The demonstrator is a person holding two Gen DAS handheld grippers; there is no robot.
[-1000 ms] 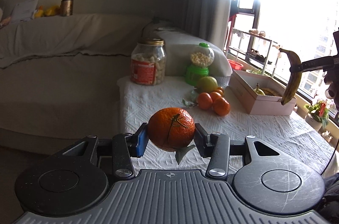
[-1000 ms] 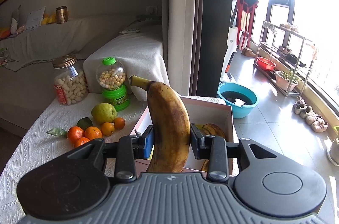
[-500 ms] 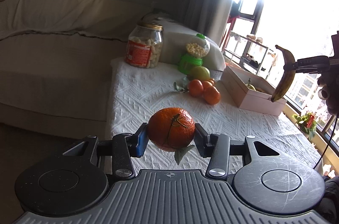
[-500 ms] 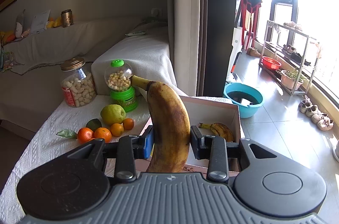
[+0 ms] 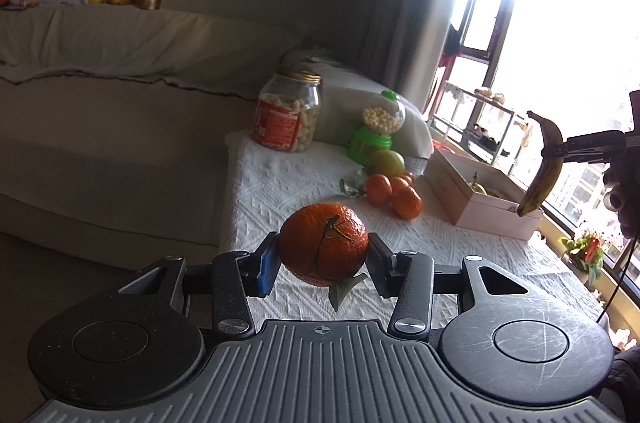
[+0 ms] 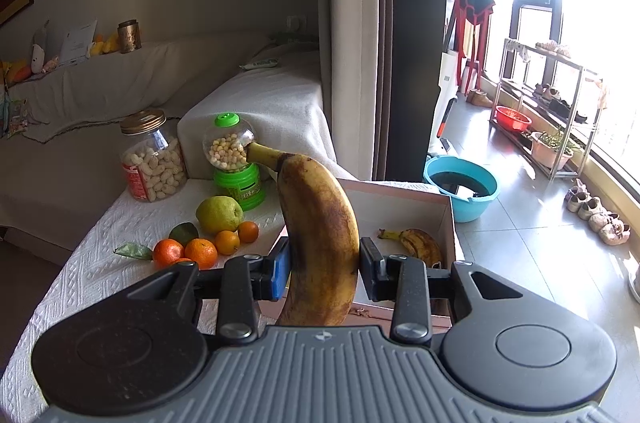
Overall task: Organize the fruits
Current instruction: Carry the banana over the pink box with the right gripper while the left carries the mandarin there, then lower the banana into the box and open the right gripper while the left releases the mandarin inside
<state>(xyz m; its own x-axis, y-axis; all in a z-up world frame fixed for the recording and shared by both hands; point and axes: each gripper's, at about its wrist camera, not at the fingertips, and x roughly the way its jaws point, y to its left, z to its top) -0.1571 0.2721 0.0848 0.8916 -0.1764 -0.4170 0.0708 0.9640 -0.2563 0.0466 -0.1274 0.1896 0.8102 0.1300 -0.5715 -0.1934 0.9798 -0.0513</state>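
Left gripper: the left gripper (image 5: 323, 259) has its jaws about half spread and clamped on a round, deep-orange mandarin with a dry stem and one grey-green leaf (image 5: 323, 243), a pad pressing each flank at 9 and 3 o'clock.
Mandarin's place: held in the air above the near end of the white, woven-pattern tablecloth (image 5: 280, 183); the leaf hangs from its underside at 5 o'clock.
Right gripper: the right gripper (image 6: 323, 269) has its jaws drawn close and pinching a ripe yellow banana heavily mottled with brown (image 6: 320, 239) across its middle.
Banana's place: nearly upright, stem at 11 o'clock, lower end hidden behind the tool's body; in the left wrist view it hangs over the near corner of the box, at 3 o'clock of the frame.
Box: a pale pink, open-topped cardboard box (image 6: 448, 219) at the table's window end, with another spotted brown banana (image 6: 420, 245) lying inside.
Loose fruit: a cluster of small orange mandarins (image 6: 200, 251) with a yellow-green pear-shaped fruit (image 6: 219, 214) at its 12 o'clock, on the cloth at 9 o'clock of the box.
Jars: a clear plastic jar with a gold lid and red label (image 6: 152, 159) and a green-based globe sweet dispenser (image 6: 236, 163) stand at the far edge.
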